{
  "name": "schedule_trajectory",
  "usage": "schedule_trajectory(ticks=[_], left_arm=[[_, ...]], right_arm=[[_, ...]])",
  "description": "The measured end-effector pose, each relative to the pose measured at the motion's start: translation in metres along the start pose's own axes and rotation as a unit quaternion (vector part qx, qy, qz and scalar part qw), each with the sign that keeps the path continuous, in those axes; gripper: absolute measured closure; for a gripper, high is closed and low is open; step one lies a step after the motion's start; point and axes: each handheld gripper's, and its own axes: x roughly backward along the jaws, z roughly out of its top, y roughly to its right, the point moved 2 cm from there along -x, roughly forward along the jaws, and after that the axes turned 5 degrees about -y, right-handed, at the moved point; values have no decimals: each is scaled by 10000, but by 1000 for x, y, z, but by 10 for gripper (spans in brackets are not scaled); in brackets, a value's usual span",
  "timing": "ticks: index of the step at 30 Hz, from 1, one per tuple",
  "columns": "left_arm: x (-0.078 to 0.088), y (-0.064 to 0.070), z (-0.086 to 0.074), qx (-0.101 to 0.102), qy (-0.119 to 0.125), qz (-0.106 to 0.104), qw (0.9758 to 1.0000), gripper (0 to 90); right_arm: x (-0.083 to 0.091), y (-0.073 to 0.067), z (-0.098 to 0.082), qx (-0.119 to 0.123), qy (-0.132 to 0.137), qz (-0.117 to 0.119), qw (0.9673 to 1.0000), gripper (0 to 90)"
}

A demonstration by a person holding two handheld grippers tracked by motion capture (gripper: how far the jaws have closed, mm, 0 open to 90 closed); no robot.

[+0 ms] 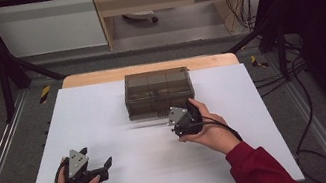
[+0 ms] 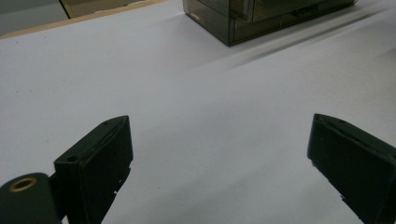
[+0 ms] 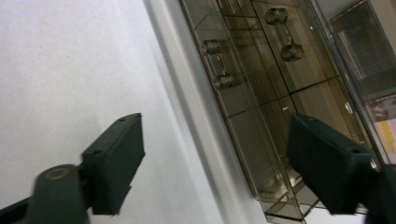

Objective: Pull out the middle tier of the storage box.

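- The smoked plastic drawer box (image 1: 158,92) stands at the far middle of the white table (image 1: 103,112), long axis running left to right.
- The right gripper (image 1: 182,121) sits just in front of the box's right front, far nearer than the left gripper (image 1: 94,170); jaws apart, holding nothing.
- Left gripper: jaws wide apart, holding nothing, well short of the box.
- The drawer handles (image 3: 219,65) appear in the right gripper view; drawer contents are hard to make out.
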Motion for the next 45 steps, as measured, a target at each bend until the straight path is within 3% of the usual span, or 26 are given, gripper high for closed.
schedule_trajectory(ticks=[6, 11, 21, 30, 34, 45], left_arm=[[0, 0, 0, -6, 6, -2, 10000, 70], [0, 0, 0, -9, 10, -6, 10000, 71], [1, -1, 0, -4, 11, 8, 10000, 73], [-1, 0, -1, -9, -37, -20, 10000, 72], [-1, 0, 0, -37, -38, -23, 10000, 72], [0, -1, 0, -7, -27, -3, 10000, 75]], right_arm=[[1, 14, -2, -85, -33, 143, 9999, 425], [-4, 24, -3, -49, -117, 241, 9996, 521], [-18, 36, -4, -102, -176, 309, 9993, 579], [-36, 44, -8, -289, -308, 691, 9967, 601], [-38, 46, -8, -332, -306, 846, 9954, 669], [-36, 45, -9, -160, -293, 969, 9947, 697]])
